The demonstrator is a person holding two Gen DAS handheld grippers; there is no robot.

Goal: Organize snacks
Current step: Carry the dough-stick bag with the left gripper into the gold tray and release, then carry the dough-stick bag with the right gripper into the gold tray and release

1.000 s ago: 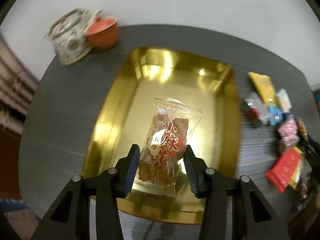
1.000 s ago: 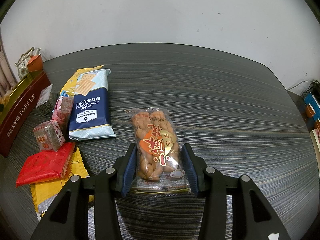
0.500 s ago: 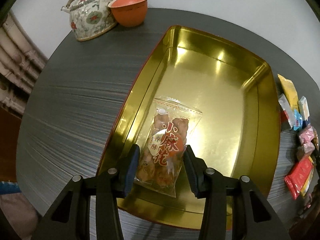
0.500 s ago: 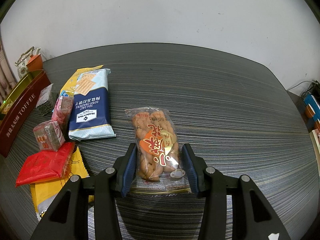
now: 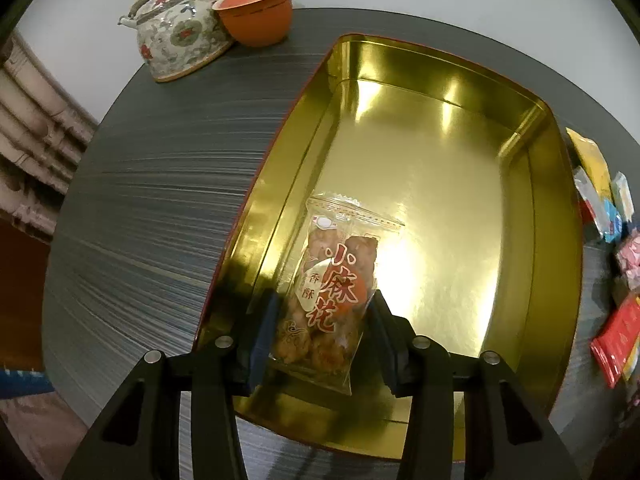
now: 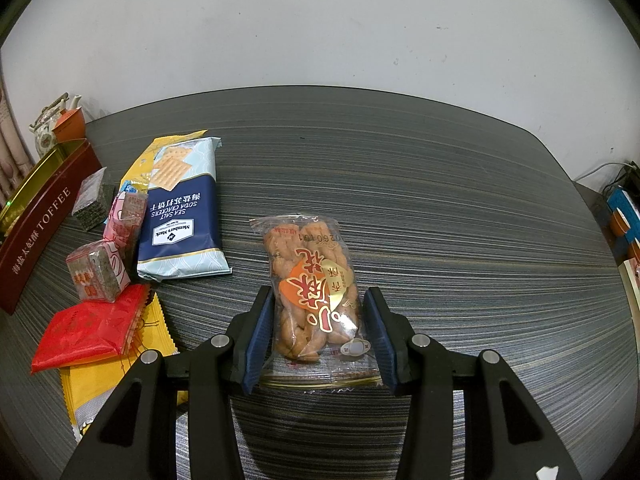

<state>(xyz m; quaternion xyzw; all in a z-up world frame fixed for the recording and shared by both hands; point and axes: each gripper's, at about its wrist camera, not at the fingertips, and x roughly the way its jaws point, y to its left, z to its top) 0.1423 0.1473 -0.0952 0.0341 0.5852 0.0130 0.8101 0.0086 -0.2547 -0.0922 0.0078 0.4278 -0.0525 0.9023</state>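
The left gripper (image 5: 324, 336), clamping a snack bag (image 5: 334, 292), has swung over the tin (image 5: 556, 240); release comes next. The right gripper (image 6: 320, 336) straddles another bag (image 6: 314, 292), grip uncertain.

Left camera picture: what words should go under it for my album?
The left gripper holds a bag of fried dough twists over a shiny gold tin, with a teapot behind.

- From my left wrist view, the loose snacks (image 5: 612, 264) crowd the right edge of the frame, cut off and too distorted to read.
- The left gripper (image 5: 320, 336) hides the lower sides of its twist packet (image 5: 334, 292); I cannot tell whether the pads press it.
- In my right wrist view, the toffee tin (image 6: 44, 216) runs off the left edge.
- The yellow wrapper (image 6: 104, 384) lies partly under the red packet (image 6: 92, 328) and the gripper arm.
- The teapot (image 6: 46, 128) at far left is too small to make out.
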